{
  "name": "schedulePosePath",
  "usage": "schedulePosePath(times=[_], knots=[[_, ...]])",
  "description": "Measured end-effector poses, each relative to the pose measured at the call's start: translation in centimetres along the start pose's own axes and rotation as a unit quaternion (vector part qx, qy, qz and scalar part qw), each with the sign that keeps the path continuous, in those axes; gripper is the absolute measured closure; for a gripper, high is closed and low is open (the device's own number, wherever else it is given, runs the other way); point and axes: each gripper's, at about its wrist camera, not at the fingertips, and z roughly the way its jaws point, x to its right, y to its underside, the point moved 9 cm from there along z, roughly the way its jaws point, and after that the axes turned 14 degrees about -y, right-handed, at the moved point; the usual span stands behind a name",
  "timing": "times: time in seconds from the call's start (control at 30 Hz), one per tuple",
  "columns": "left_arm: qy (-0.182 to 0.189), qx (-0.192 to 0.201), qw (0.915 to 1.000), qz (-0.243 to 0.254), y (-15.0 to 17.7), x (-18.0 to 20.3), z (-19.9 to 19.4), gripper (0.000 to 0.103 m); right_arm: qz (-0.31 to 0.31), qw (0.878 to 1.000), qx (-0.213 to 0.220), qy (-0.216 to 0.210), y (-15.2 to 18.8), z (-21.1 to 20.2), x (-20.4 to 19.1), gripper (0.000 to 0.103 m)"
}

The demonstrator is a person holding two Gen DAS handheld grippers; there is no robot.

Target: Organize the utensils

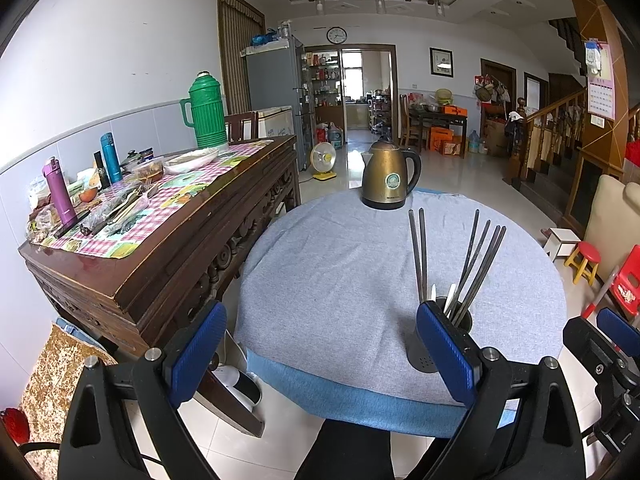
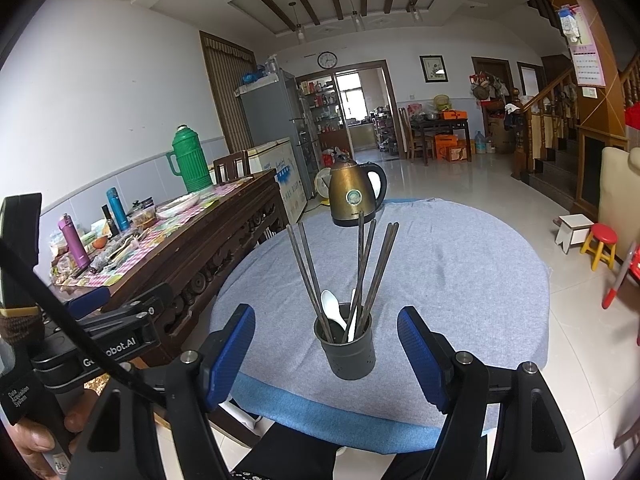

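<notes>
Dark cup (image 2: 349, 350) with chopsticks (image 2: 370, 268) and white spoons (image 2: 334, 312) near the front edge of the grey-clothed surface (image 2: 460, 280), kettle (image 2: 354, 196) at far edge, left tool (image 1: 320, 354) and right tool (image 2: 326, 354) both spread wide, empty

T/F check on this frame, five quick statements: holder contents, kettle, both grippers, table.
1. The chopsticks stand in the dark holder. True.
2. The white spoons lie flat on the grey cloth. False: they stand in the holder with the chopsticks.
3. The right gripper is shut on the holder. False: it is open, with the holder between its fingers but clear of both.
4. The brass kettle stands at the far side of the round table. True.
5. The left gripper holds a chopstick. False: it is open and empty.
</notes>
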Motion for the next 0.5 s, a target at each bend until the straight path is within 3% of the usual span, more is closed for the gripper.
schedulePosePath(times=[0.33, 0.5], knots=[[0.004, 0.001, 1.0, 0.006, -0.1, 0.2, 0.3, 0.007, -0.002, 1.0, -0.006, -0.001, -0.1, 0.5, 0.5, 0.026], [0.011, -0.011, 0.9999, 0.003, -0.6, 0.8, 3.6, 0.007, 0.013, 1.0, -0.011, 0.012, -0.6, 1.8, 3.5, 0.026]])
